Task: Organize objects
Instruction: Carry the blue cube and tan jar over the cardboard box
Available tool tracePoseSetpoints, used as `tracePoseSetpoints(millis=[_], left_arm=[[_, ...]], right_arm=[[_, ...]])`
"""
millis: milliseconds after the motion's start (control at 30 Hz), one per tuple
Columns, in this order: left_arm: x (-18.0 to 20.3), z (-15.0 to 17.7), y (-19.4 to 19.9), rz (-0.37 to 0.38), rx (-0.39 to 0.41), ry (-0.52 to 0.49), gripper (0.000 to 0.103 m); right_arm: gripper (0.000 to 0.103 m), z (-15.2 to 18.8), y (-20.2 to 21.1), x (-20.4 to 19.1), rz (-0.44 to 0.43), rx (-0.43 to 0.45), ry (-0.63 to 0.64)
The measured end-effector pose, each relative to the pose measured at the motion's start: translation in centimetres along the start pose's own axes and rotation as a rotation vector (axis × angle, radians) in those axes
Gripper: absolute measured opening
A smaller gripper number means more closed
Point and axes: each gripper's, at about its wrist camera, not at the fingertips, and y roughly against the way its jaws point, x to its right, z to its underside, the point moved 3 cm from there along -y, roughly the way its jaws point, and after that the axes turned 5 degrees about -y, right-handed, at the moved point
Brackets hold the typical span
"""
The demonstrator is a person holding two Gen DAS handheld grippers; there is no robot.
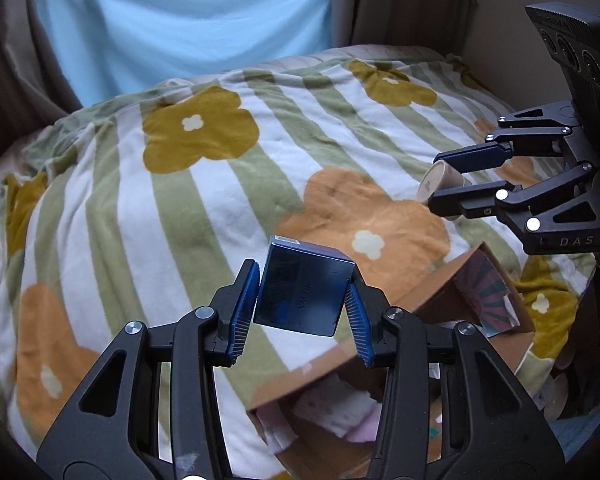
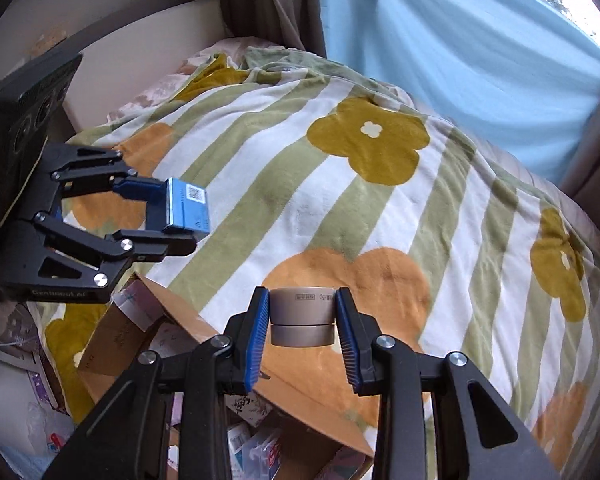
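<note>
My left gripper (image 1: 302, 292) is shut on a dark blue box (image 1: 302, 286) and holds it above the flowered blanket (image 1: 220, 208). It also shows in the right wrist view (image 2: 182, 210), where the box's light blue end (image 2: 189, 208) bears a code label. My right gripper (image 2: 302, 312) is shut on a small beige jar (image 2: 302, 316) with a lid seam, held above the blanket (image 2: 340, 184). In the left wrist view the right gripper (image 1: 434, 180) is at the right edge with the jar (image 1: 440, 182) between its fingers.
An open cardboard box (image 1: 432, 288) with packets and small items inside lies on the blanket below both grippers; it also shows in the right wrist view (image 2: 172, 320). A light blue curtain (image 1: 180, 12) hangs behind the bed. A wall stands at the bed's side.
</note>
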Motion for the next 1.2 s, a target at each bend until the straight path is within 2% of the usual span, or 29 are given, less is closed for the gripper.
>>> tracePoseSetpoints(millis=[200,367,700,867,1200], left_arm=[[1.6,4.3,2.4,-0.031,-0.041,0.139,0.039],[3.4,7.7,3.5,-0.106,-0.041,0.212,0.039],[5.5,13.6,1.7,-0.156,-0.100,0.346,0.039],[5.0,15.0,0.6,-0.175,-0.117,0.382,0.039],[5.1,14.4,0.3,-0.168,-0.121,0.379,0.039]], right_arm=[[0.031,2.7,2.7,-0.7,0.044,-0.016,-0.117],[0.031,6.0,3.0,-1.6,0.054,-0.044,-0.227],[0.031,11.7,1.0,-2.7,0.048,-0.104,-0.411],[0.031,12.9,-0.4,-2.9,0.053,-0.133,-0.426],[0.031,12.3,-1.3,-2.6,0.059,-0.130,-0.422]])
